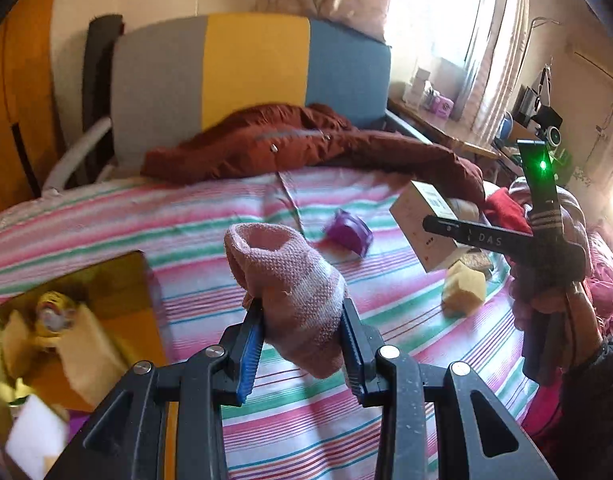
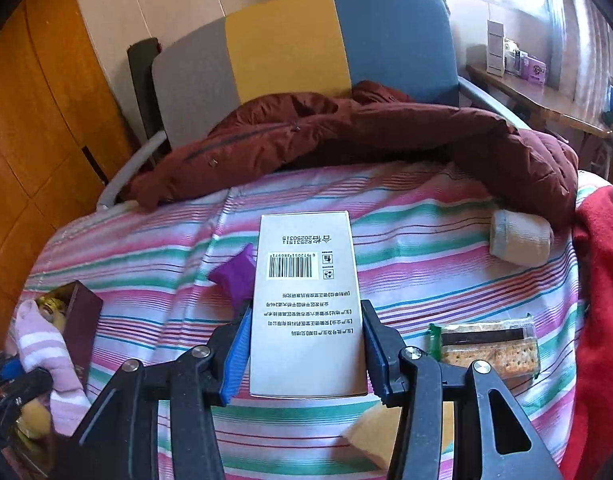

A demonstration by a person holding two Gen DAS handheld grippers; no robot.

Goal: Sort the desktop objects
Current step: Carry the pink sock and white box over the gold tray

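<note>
Grippers both pitch downward over your striped bedspread. Your left gripper is clamped on a pink sock, held up clear of the bed near its left edge, long axis running away from you with the open cuff farthest out. Your right gripper grasps a white box by its long sides, barcode face up, long axis pointing toward the headboard, lifted above the bed's middle.
</note>
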